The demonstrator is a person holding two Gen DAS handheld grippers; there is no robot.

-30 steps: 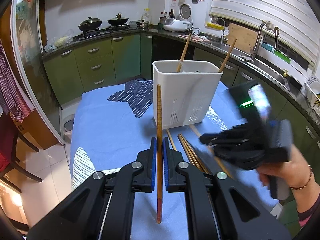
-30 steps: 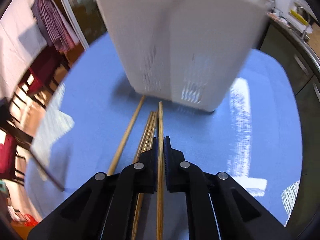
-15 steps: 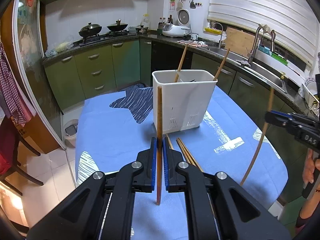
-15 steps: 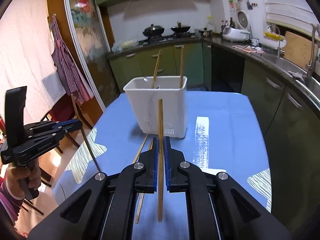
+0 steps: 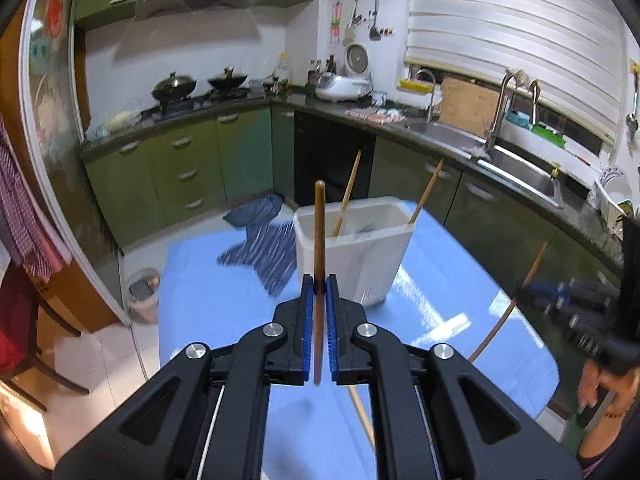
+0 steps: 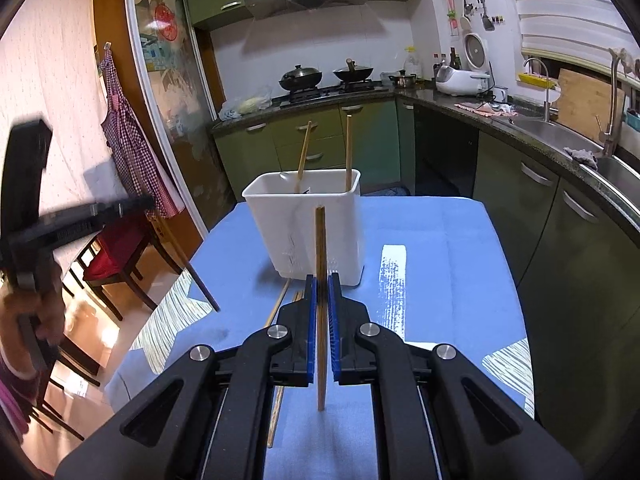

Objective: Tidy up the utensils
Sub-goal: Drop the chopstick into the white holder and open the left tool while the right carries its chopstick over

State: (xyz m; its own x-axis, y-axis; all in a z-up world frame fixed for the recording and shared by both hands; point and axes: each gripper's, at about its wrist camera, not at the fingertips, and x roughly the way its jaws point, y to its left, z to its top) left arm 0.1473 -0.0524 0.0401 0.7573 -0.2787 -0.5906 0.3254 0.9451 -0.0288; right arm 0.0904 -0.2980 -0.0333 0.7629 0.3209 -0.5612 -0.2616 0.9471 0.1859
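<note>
Blue-padded jaws of the left gripper (image 5: 319, 292) are closed on a dark wooden chopstick (image 5: 319, 248), which stands upright between them, its top above the pads and its lower end hanging free over the blue tablecloth (image 5: 224, 320). Beyond it sits the white utensil holder (image 5: 360, 256), with two lighter chopsticks (image 5: 347, 200) already leaning inside. Off to the right of this view the other gripper appears blurred, carrying its own stick at a slant.

Seen from its own camera, the right gripper (image 6: 322, 296) is likewise clamped on a brown chopstick (image 6: 320, 280), held vertical, lower tip clear of the cloth. The white holder (image 6: 304, 224) stands just ahead on the table, and several loose chopsticks (image 6: 280, 308) lie flat on the cloth between holder and gripper, partly hidden under the jaws. At the left edge the left gripper (image 6: 132, 204) shows blurred, a dark stick angled down from it. Green kitchen cabinets (image 6: 312, 136) and a hob with two woks (image 6: 300, 76) fill the background.
</note>
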